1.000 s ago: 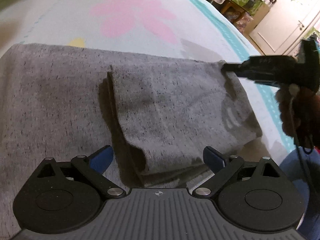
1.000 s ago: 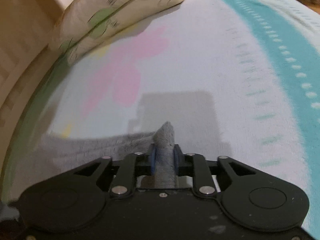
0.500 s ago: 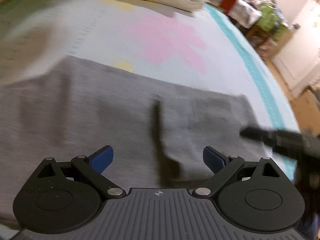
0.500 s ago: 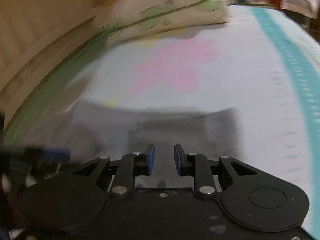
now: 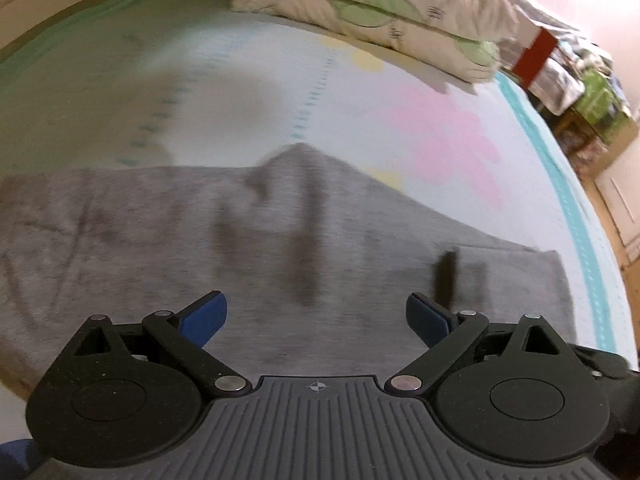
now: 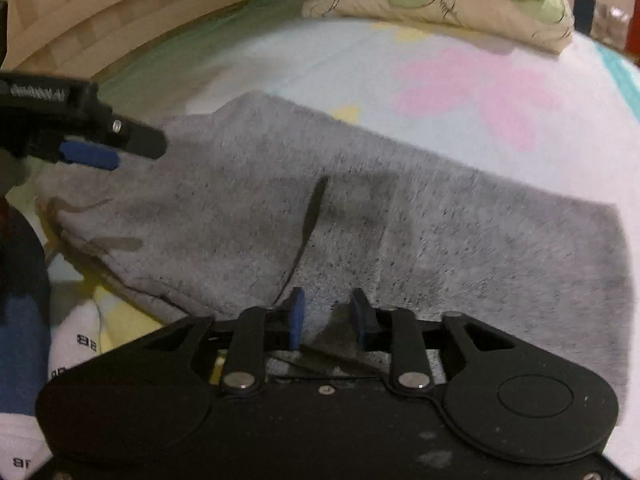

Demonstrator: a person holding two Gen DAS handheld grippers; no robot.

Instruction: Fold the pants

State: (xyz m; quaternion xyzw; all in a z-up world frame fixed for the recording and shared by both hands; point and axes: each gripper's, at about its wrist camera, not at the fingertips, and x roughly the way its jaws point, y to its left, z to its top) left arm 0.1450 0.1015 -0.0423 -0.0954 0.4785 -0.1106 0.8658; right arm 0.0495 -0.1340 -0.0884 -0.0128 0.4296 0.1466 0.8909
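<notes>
Both grippers hover empty over the folded grey knit pants (image 6: 400,240): the left gripper (image 5: 316,316) spread wide, the right gripper (image 6: 326,312), just widening, narrowly parted.

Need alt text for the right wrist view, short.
Grey pants lie flat on a flowered bedsheet, one end folded over. The right tongs hover open over the fold with nothing between them; the left tongs reach in from the left, pillows behind.

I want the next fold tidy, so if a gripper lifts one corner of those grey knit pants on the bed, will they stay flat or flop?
The grey knit pants will probably flop: they already lie in soft creases and folded layers. They look thick and fuzzy, so likely not slippery on the floral bedsheet.
</notes>
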